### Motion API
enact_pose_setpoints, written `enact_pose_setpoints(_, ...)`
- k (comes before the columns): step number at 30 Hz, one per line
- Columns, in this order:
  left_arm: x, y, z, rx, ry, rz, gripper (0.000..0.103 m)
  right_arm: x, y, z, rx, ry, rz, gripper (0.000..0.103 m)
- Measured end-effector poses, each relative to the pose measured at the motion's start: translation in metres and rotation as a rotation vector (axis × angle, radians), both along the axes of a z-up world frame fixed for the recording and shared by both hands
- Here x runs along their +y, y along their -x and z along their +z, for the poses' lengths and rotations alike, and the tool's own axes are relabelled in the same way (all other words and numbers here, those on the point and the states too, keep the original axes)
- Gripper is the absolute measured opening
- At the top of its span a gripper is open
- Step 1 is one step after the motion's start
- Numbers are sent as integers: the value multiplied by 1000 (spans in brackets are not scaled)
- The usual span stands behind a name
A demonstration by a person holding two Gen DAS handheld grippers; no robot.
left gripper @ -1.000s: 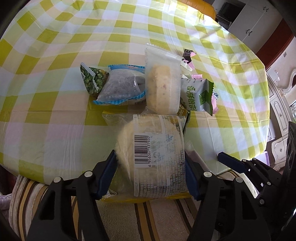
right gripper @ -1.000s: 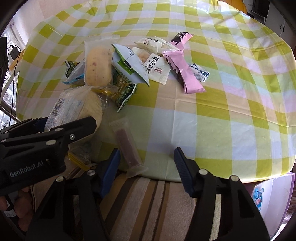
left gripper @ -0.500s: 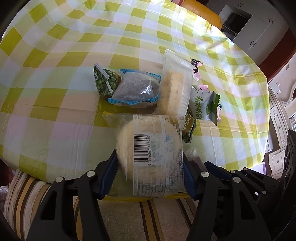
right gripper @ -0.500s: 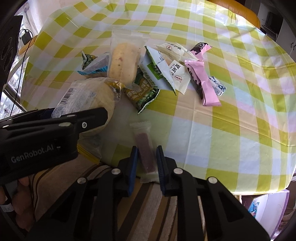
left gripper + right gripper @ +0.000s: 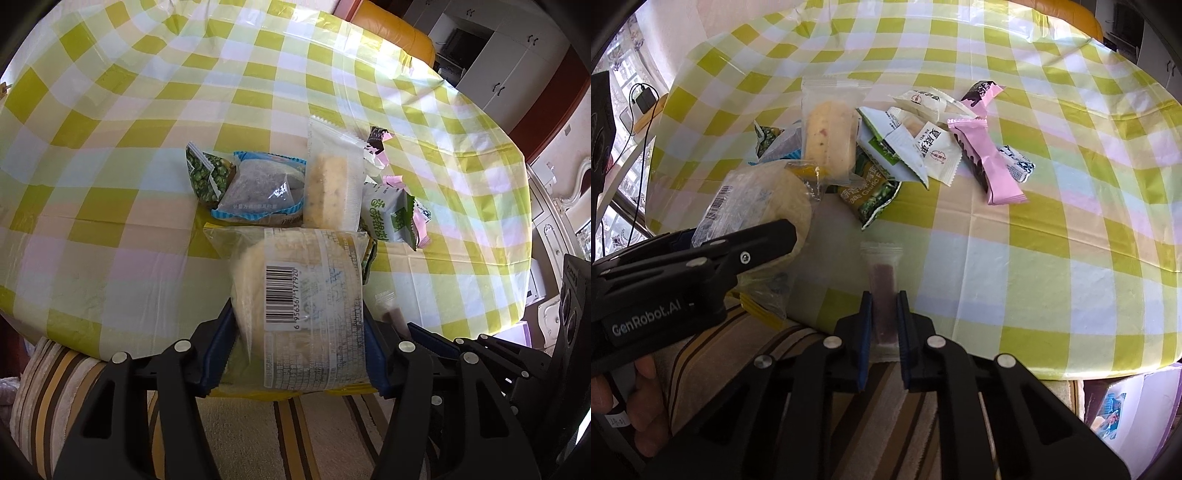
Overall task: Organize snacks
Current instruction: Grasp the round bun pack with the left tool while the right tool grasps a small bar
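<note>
A round pale bun in a clear barcoded wrapper point(image 5: 295, 291) sits between the blue pads of my left gripper point(image 5: 297, 332). Its jaws are closing and both pads press into the pack, at the near edge of the table point(image 5: 147, 110) with a yellow-green checked cloth. In the right wrist view the same bun point(image 5: 764, 195) shows beside that gripper's black finger point(image 5: 764, 240). My right gripper point(image 5: 884, 306) is shut on a thin clear packet holding a purple bar point(image 5: 882, 280), which lies at the table's near edge.
Beyond the bun lies a pile of snacks: a long cake in clear wrap point(image 5: 330, 188), a blue-edged dark pack point(image 5: 260, 192), green pea packets point(image 5: 205, 177), white sachets point(image 5: 931, 147) and a pink bar point(image 5: 988, 162). A striped cushion point(image 5: 240, 424) lies below the edge. A hand point(image 5: 646, 387) holds the left gripper.
The right gripper's jaws went from wide open to shut on the purple bar packet. The left gripper's pads drew in slightly on the bun.
</note>
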State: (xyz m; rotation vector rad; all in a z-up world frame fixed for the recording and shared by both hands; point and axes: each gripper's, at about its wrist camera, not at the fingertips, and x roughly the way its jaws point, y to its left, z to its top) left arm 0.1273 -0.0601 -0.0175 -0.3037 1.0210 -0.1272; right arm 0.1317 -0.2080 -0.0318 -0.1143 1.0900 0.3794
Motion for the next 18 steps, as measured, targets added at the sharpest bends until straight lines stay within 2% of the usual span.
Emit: enact_pose_setpoints(18,-31,19,25,-41,-35,-65,58,-48,15,33,-69,-88,-119,13)
